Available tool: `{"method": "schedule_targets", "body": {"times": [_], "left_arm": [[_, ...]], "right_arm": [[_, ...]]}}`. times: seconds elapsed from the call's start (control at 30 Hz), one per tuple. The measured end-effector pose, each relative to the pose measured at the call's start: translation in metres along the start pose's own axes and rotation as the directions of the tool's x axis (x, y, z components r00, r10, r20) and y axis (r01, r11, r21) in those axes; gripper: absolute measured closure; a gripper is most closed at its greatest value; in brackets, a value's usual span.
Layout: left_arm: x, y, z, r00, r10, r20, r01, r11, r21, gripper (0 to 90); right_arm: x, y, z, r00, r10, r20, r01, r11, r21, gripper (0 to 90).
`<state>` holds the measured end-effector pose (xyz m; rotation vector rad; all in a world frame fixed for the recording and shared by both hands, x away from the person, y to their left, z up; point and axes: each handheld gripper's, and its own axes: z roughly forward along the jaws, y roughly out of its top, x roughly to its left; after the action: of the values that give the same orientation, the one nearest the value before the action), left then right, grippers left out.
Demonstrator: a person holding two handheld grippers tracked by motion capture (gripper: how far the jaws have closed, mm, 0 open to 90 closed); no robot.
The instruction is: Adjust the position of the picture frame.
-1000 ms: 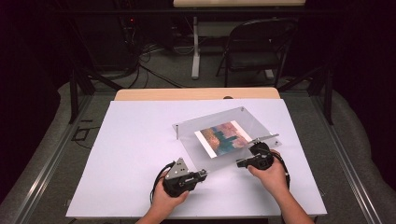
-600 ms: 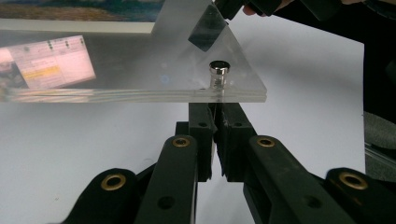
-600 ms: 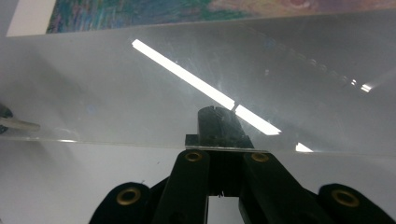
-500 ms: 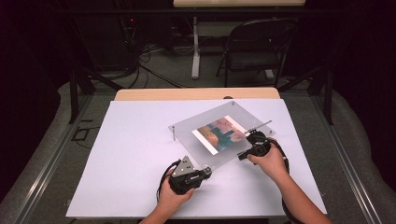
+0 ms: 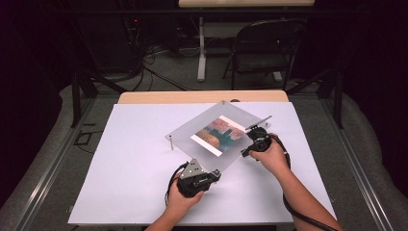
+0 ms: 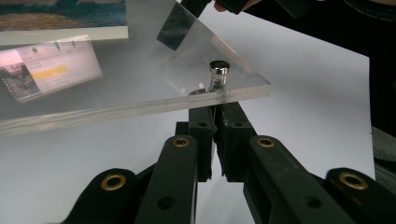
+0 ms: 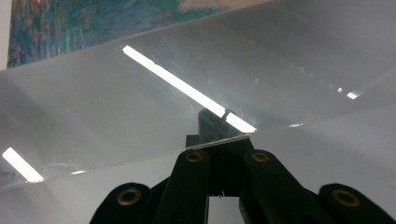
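A clear acrylic picture frame (image 5: 202, 130) with a painted print (image 5: 219, 134) in it hangs tilted over the white table. My left gripper (image 5: 211, 172) is at its near corner. In the left gripper view the gripper (image 6: 215, 122) is shut on the post under a silver corner stud (image 6: 218, 71). My right gripper (image 5: 250, 144) is at the frame's right edge. In the right gripper view its shut tips (image 7: 215, 125) reach under the pane (image 7: 140, 116) and show through it. The frame's left post (image 5: 171, 142) points down at the table.
A white sheet (image 5: 120, 159) covers the table, with a wooden strip (image 5: 159, 97) along its far edge. A thin metal rod (image 5: 262, 120) sticks out at the frame's right corner. Beyond the table stand a folding chair (image 5: 262, 48) and cables on the floor.
My right hand has moved away from the person and taken the frame's right side with it. The frame has swung and now tilts more. The left gripper has hardly moved.
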<state>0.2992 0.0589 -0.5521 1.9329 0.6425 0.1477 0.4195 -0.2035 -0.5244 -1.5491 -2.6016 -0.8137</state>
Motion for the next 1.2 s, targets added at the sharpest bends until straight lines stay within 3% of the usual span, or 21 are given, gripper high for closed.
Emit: {"method": "schedule_targets", "body": {"times": [0.3, 0.5, 0.53, 0.57, 0.7, 0.8, 0.87, 1.0, 1.07, 1.13, 1.2], "left_arm": [[-0.009, 0.004, 0.015, 0.9999, 0.010, 0.013, -0.010, 0.9999, 0.008, 85.3], [-0.012, -0.001, 0.025, 0.9990, 0.044, 0.010, -0.044, 0.9983, 0.037, 84.9], [-0.012, -0.001, 0.026, 0.9989, 0.046, 0.010, -0.046, 0.9983, 0.037, 84.9], [-0.012, -0.001, 0.026, 0.9988, 0.048, 0.008, -0.048, 0.9983, 0.034, 84.8], [-0.012, -0.001, 0.025, 0.9994, 0.034, 0.008, -0.034, 0.9986, 0.040, 83.8], [-0.011, -0.002, 0.020, 0.9996, 0.016, 0.023, -0.017, 0.9992, 0.037, 79.8], [-0.009, -0.003, 0.012, 0.9997, 0.018, 0.016, -0.019, 0.9986, 0.049, 71.6], [-0.004, -0.004, 0.000, 1.0000, -0.005, -0.002, 0.005, 0.9984, 0.056, 65.4], [0.002, -0.006, -0.014, 0.9992, -0.037, -0.013, 0.038, 0.9979, 0.053, 63.4], [0.004, -0.006, -0.019, 0.9987, -0.047, -0.018, 0.047, 0.9974, 0.055, 62.6], [0.007, -0.006, -0.027, 0.9984, -0.048, -0.030, 0.049, 0.9972, 0.057, 61.2]], "right_arm": [[-0.001, 0.003, 0.002, 1.0000, 0.000, 0.006, 0.000, 1.000, 0.000, 90.0], [-0.009, -0.004, 0.010, 0.9996, 0.027, 0.006, -0.027, 1.000, 0.006, 90.0], [-0.010, -0.004, 0.010, 0.9996, 0.023, 0.014, -0.024, 0.999, 0.030, 90.0], [-0.009, -0.006, 0.010, 0.9990, 0.045, 0.008, -0.045, 0.999, 0.018, 90.0], [-0.007, -0.008, 0.010, 0.9996, 0.018, 0.022, -0.018, 1.000, 0.007, 90.0], [-0.007, -0.014, 0.007, 0.9987, -0.006, 0.050, 0.006, 1.000, -0.014, 87.3], [-0.007, -0.023, -0.004, 0.9987, 0.014, 0.048, -0.011, 0.998, -0.065, 85.2], [-0.006, -0.033, -0.015, 0.9981, 0.016, 0.059, -0.009, 0.994, -0.112, 82.4], [-0.003, -0.044, -0.024, 0.9980, 0.008, 0.062, 0.003, 0.985, -0.175, 79.0], [-0.001, -0.047, -0.026, 0.9979, 0.009, 0.064, 0.003, 0.982, -0.190, 78.2], [0.005, -0.058, -0.032, 0.9980, -0.006, 0.062, 0.021, 0.972, -0.233, 75.0]]}}
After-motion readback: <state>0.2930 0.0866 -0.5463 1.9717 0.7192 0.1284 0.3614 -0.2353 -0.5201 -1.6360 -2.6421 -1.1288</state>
